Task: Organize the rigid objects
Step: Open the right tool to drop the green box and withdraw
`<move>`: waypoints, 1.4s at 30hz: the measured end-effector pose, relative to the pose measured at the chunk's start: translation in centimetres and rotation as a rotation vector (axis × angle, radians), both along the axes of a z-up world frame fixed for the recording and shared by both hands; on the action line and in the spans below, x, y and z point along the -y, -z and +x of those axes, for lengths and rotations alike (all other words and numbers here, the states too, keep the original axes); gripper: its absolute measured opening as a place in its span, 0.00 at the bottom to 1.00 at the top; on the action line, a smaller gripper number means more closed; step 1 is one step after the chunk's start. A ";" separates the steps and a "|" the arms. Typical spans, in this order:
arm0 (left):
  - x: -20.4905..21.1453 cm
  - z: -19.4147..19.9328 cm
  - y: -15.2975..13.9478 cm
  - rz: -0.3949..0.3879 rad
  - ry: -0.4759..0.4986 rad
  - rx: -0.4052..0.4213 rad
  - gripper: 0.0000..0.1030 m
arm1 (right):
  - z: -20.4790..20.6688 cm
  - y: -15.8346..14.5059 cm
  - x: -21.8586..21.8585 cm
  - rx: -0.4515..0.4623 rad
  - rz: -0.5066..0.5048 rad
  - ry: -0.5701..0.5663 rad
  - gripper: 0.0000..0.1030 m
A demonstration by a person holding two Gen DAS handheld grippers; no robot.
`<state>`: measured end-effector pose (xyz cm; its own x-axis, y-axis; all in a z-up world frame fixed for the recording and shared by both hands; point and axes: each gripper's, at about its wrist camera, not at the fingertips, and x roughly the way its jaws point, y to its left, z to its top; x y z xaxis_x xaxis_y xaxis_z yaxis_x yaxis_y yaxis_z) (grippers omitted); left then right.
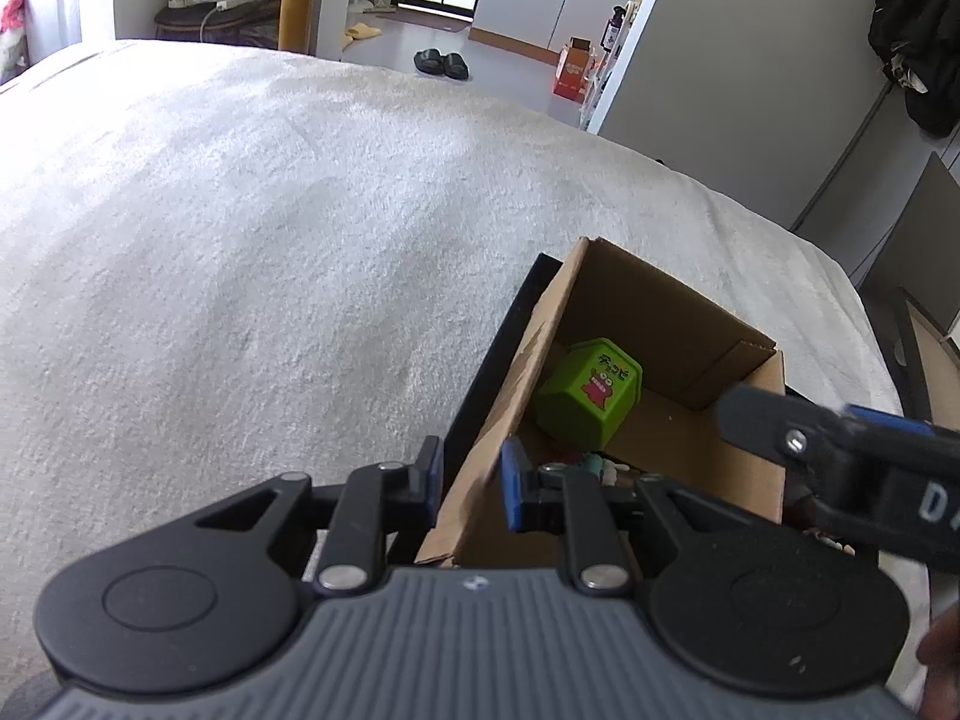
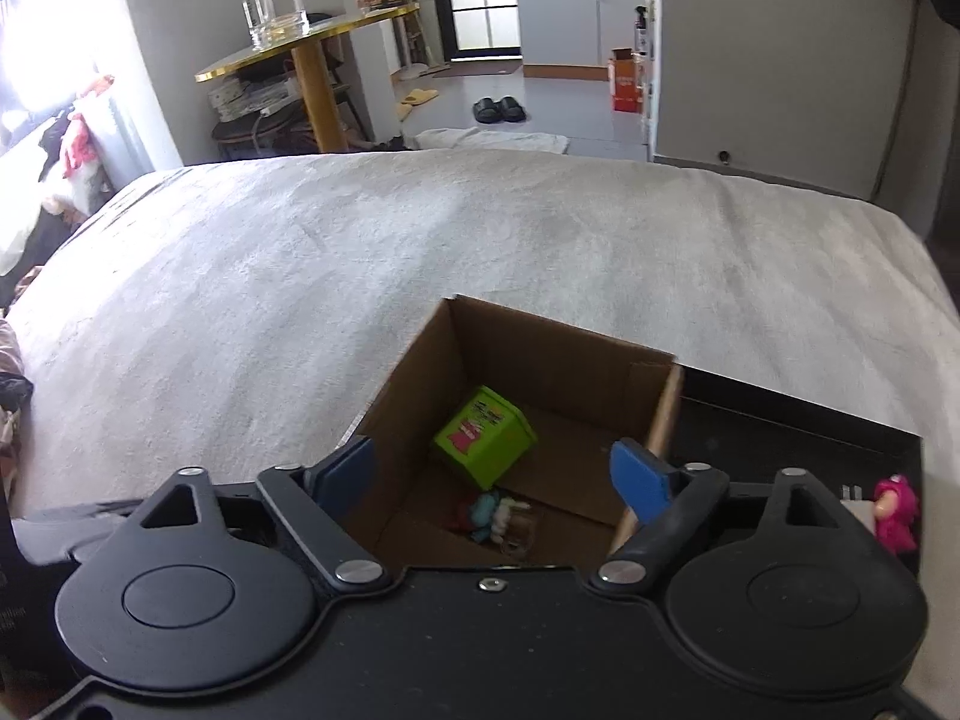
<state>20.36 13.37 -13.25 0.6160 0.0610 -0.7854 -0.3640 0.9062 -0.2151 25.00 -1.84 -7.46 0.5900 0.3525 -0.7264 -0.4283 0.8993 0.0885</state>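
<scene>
An open cardboard box (image 1: 672,312) (image 2: 558,354) stands on a white bed cover. Inside lie a green cube-shaped toy (image 1: 591,393) (image 2: 485,437) with a red cartoon on it and a small clear case with a colourful figure (image 2: 501,516). My left gripper (image 1: 471,480) straddles the box's left wall, one blue pad on each side, nearly closed on it. My right gripper (image 2: 498,480) is open and empty above the box's opening; it also shows in the left wrist view (image 1: 840,450) at the right. A pink toy figure (image 2: 897,513) sits on a black tray right of the box.
The black tray (image 2: 798,426) lies under and beside the box. The white bed cover (image 1: 240,240) stretches far and left. Beyond the bed are a round gold-edged table (image 2: 312,42) with a glass jar, black slippers (image 2: 499,109) on the floor and white cabinets.
</scene>
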 end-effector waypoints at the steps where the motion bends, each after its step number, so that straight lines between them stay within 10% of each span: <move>1: 0.0 0.0 -0.1 0.003 0.001 -0.001 0.20 | -0.2 -0.1 0.3 0.008 -0.004 0.004 0.86; 26: 8.8 0.3 -5.0 0.241 0.163 0.022 0.63 | -2.0 0.3 10.4 0.001 0.112 0.156 0.96; 42: 14.6 1.7 -4.5 0.401 0.203 -0.028 0.67 | -1.1 2.5 15.9 0.001 0.146 0.226 1.00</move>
<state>22.07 -1.23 -8.71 0.6258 0.2440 -0.7408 -0.1709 0.9696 0.1750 23.94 -17.78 -9.97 0.6661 0.3127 -0.6771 -0.2182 0.9499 0.2240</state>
